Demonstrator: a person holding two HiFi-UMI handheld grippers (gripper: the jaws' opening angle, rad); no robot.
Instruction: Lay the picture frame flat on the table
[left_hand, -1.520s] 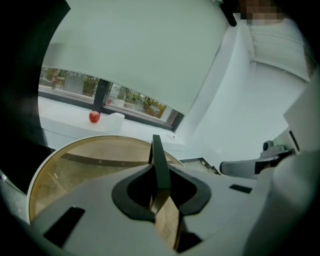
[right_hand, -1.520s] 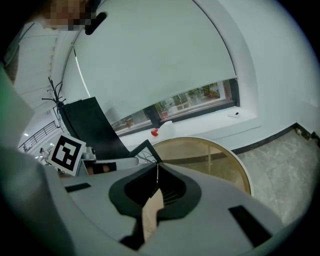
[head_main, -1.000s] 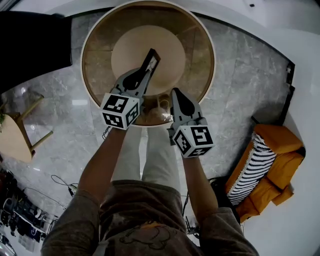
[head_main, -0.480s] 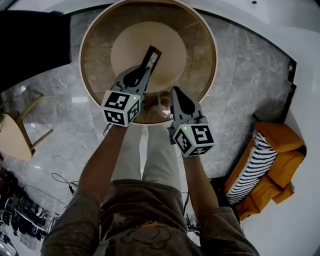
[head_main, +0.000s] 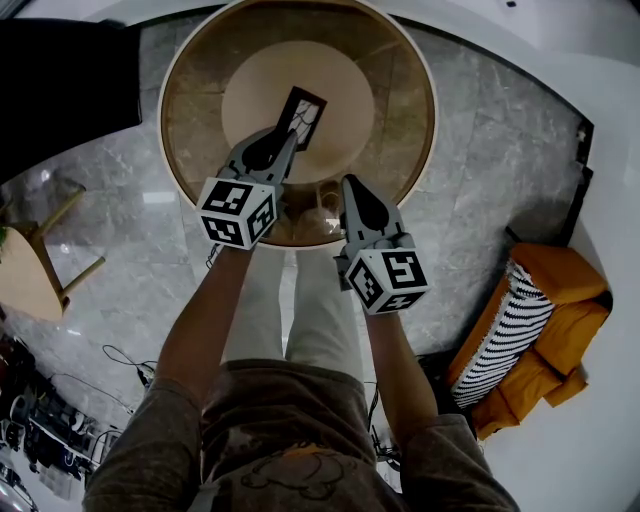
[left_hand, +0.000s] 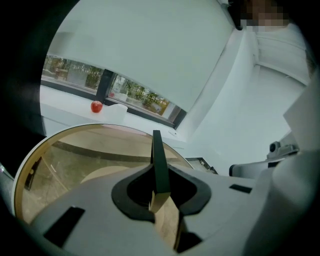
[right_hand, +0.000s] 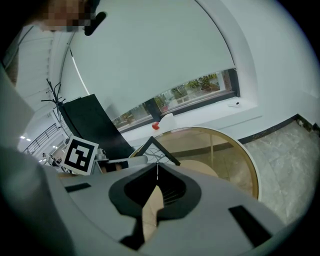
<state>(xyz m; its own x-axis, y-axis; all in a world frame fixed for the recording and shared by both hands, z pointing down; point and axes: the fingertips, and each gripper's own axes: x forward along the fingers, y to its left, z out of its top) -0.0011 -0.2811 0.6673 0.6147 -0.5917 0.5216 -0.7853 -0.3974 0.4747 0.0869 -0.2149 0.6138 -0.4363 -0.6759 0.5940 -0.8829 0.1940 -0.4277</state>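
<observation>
Left gripper (head_main: 289, 138): clenched on the thin black-edged picture frame (head_main: 303, 115), pads pressing both faces near one end.
Right gripper (head_main: 350, 184): jaws closed together, nothing between them; held just beside the left gripper, apart from the frame.
Frame position: above the round glass-topped table with wood-coloured rim (head_main: 397, 100), over its middle, tilted, not flat.
Frame contact with table: cannot be told; near end hidden behind the left gripper in the head view.
Frame in left gripper view: seen edge-on as a dark strip (left_hand: 159, 165); neither face visible.
Frame in right gripper view: only the upper corner (right_hand: 165, 150) visible; remainder cut off by the gripper body.
Frame content: pale with thin lines; too small to make out.
Table near rim: partly hidden beneath both grippers in the head view.
Small red round object (left_hand: 96, 106): on the white ledge beyond the table; kind not discernible.
</observation>
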